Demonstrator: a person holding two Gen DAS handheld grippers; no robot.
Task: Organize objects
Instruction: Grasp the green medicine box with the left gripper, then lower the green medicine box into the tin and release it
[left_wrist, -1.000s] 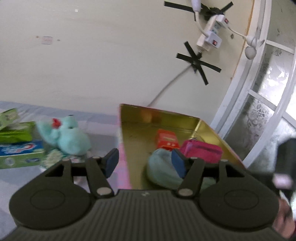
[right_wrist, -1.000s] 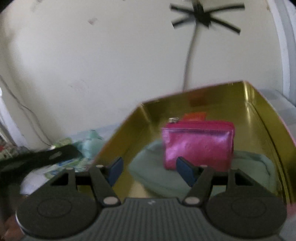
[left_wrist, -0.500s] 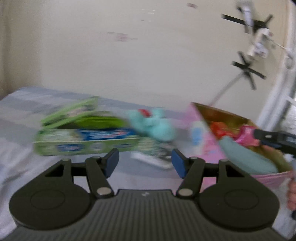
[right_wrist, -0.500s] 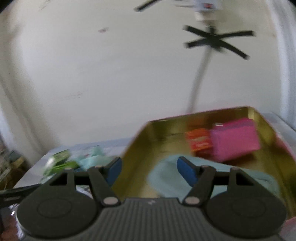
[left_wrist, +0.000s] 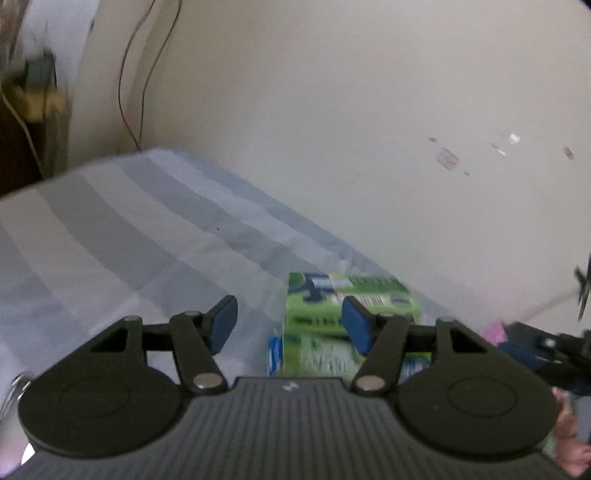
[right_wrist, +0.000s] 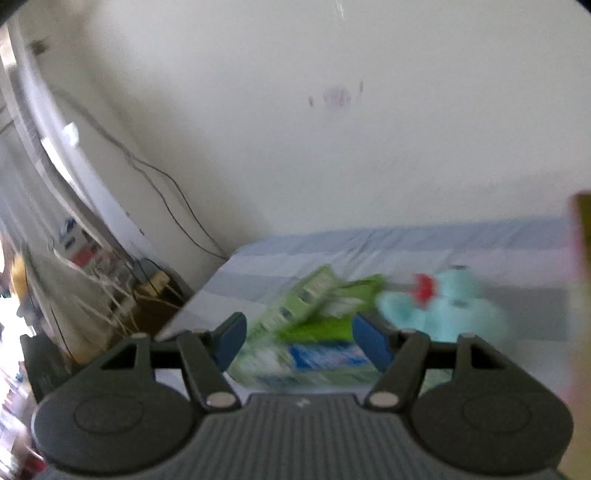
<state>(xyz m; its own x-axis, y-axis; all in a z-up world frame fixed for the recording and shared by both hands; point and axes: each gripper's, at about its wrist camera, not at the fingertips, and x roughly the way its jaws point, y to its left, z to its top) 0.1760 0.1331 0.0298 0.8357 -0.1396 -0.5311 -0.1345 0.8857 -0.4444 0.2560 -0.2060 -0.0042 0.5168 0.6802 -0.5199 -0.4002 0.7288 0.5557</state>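
1. The left hand-held gripper has its blue pads spread apart with nothing pinched between them; neither pad touches anything.
2. Beyond its right pad lies a stack of green boxes, blurred, on a bed covered with a grey and pale blue striped sheet. A blue-and-white carton peeks out under the green ones.
3. At the right edge of the left wrist view the other black gripper shows, with part of the person's hand below it and a sliver of pink behind it.
4. The right hand-held gripper also stands spread. Its jaws have just closed a little, yet they hold nothing and no pad presses on anything.
5. Seen through the gap of the right gripper is the same heap: tilted green boxes on top of a blue toothpaste carton. The picture is smeared, so I cannot tell whether the boxes touch each other.
6. Just right of the heap sits a pale turquoise plush toy with a red spot near its top.
7. A gold-coloured tin edge with a pink side cuts in at the far right.
8. To the left, past the bed's corner, are tangled white cables and wires running down the cream wall.
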